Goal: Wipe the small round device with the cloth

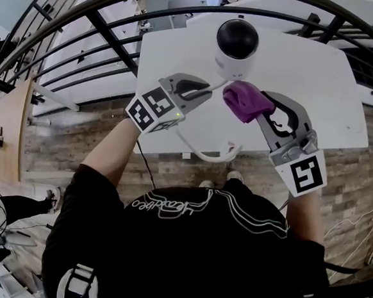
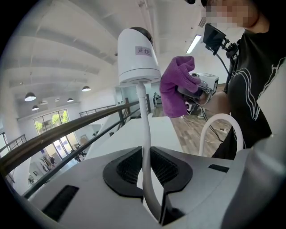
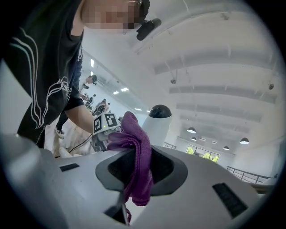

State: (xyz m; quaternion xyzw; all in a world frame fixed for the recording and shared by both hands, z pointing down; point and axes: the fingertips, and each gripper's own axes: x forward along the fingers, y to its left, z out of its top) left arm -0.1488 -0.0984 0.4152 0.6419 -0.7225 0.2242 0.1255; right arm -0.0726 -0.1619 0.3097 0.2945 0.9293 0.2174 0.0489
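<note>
Judging by its looks, the small round device (image 1: 236,49) is a light, hard plastic shell with a glossy black dome on top, smooth enough to slip and easy to smear or scratch. It sits over the white table (image 1: 313,91), seemingly propped on its stiff white cable (image 1: 202,154), though I cannot tell whether its base touches the top. The left gripper (image 1: 207,89) has its jaws closed narrowly on that cable near the body, a sound hold that leaves the shell free for wiping. The right gripper (image 1: 265,111) pinches the soft purple cloth (image 1: 247,100), bunched and floppy, just beside the white body and not clearly touching it
</note>
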